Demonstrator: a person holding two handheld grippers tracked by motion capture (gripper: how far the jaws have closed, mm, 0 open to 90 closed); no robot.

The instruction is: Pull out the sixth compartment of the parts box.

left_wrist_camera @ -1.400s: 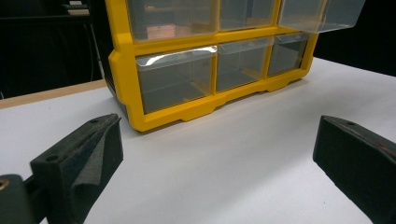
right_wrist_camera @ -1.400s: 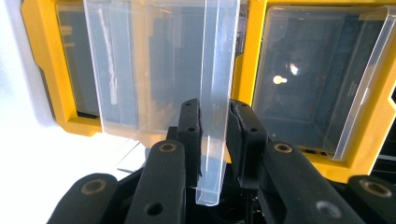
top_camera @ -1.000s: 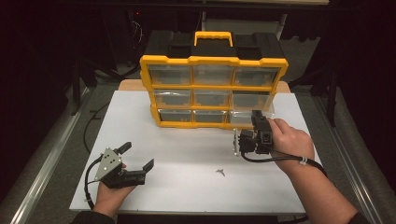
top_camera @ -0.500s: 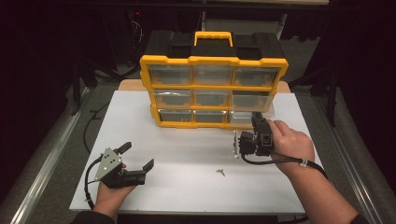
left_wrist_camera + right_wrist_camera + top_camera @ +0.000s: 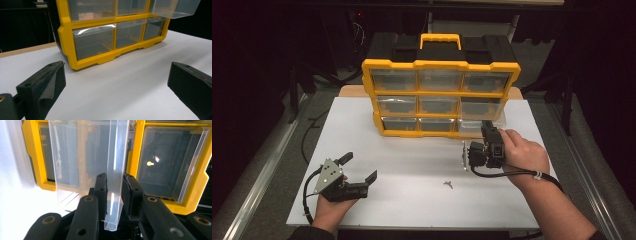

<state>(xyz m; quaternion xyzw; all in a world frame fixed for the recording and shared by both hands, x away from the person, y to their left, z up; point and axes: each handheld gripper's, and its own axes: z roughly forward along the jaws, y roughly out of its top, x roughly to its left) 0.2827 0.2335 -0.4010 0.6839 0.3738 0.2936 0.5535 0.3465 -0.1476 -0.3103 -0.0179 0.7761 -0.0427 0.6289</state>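
Right gripper (image 5: 113,195): pinching the front lip of a clear drawer (image 5: 82,165).
Clear drawer: pulled partway out of the bottom-right slot of the yellow organizer (image 5: 439,65).
Left gripper (image 5: 359,167): spread wide, nothing held, low over the white table (image 5: 412,165).
Small screw (image 5: 448,184): lying loose on the table, near the right gripper.

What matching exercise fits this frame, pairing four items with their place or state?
Items:
1. right gripper
2. left gripper
3. small metal part
4. yellow organizer

States:
A. stands at the back of the white board, handle on top
B. shut on the clear drawer pulled out of the bottom row
C. lies loose on the white board, between the two hands
D. open, resting low near the front edge, nothing between its fingers

Pairs: 1-B, 2-D, 3-C, 4-A
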